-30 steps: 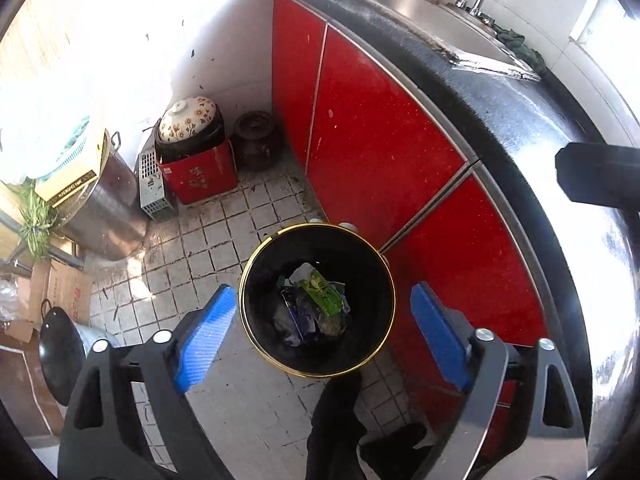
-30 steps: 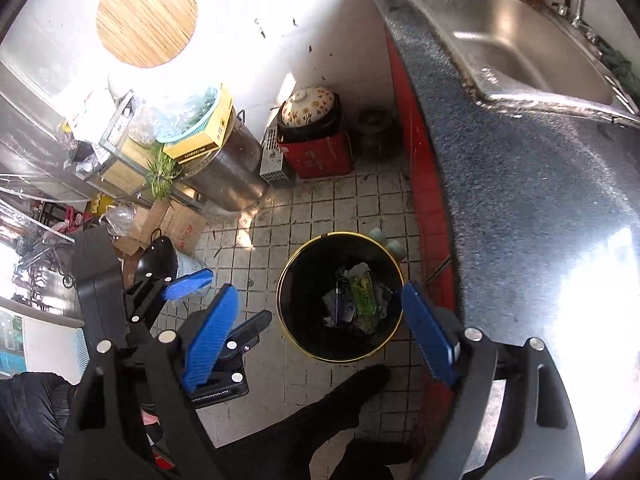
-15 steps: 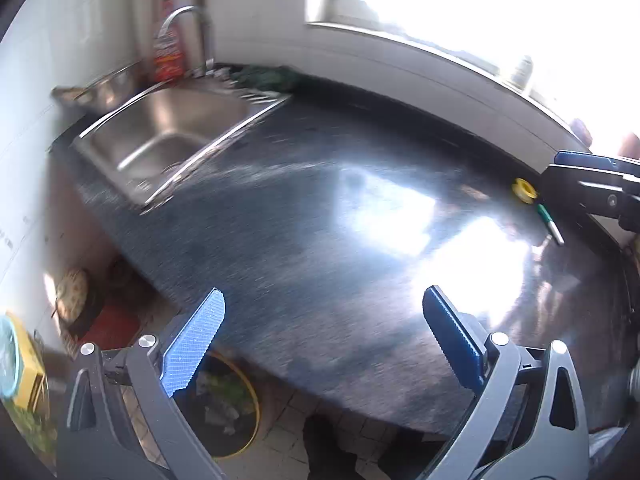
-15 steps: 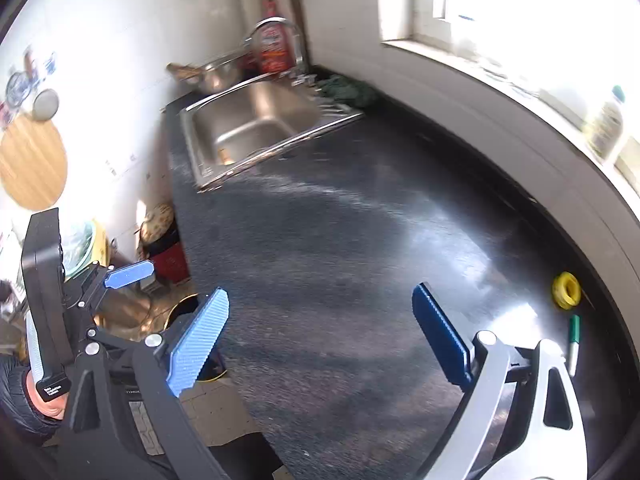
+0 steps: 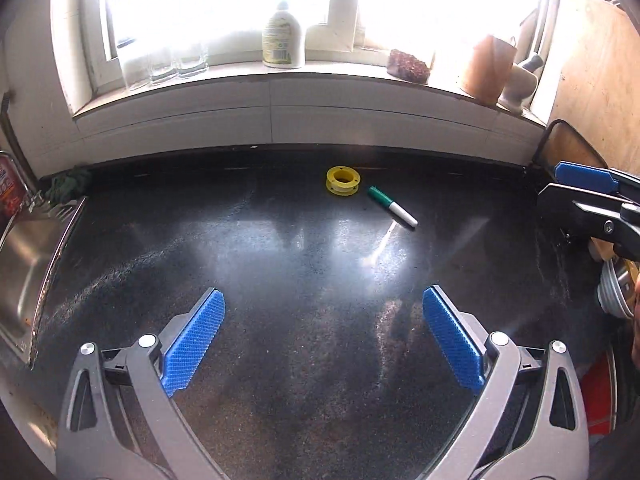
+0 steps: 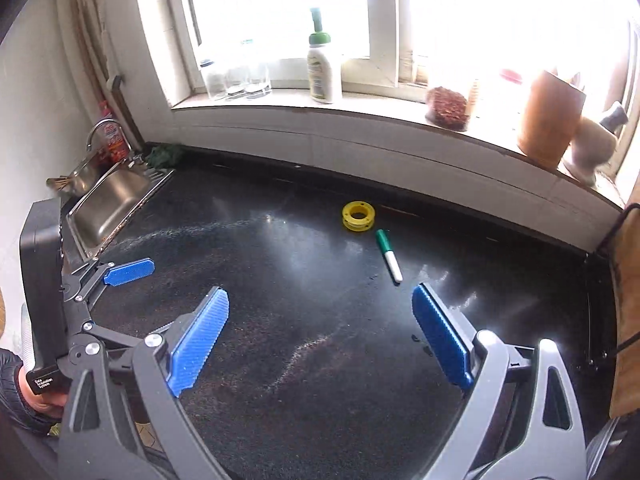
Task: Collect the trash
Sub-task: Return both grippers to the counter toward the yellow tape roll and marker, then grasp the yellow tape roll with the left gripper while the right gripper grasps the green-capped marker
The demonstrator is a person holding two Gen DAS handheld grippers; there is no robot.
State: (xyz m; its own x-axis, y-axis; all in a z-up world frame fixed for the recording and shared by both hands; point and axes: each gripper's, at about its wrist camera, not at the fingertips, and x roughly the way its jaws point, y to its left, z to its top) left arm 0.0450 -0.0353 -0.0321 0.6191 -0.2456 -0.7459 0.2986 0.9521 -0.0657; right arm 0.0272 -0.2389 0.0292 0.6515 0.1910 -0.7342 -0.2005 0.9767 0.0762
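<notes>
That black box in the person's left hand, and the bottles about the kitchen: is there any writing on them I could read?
"Data Acquisition System": white print on the low end of the black handle unit of the left gripper.
White bottle on the windowsill: it bears a label, too blurred to read.
Red packet behind the sink tap: printed, too small to read.
Green marker and yellow spool on the countertop: no writing shows.

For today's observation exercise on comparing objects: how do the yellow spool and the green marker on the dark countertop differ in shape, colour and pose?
Shape: the yellow spool is a round ring with a hole through its middle; the green marker is a long thin stick.
Colour: the spool is yellow all over; the marker is green at one end and white at the other.
Pose: the spool lies flat, hole upward; the marker lies on its side, its green end nearest the spool.
Both rest loose on the countertop near the back wall.
</notes>
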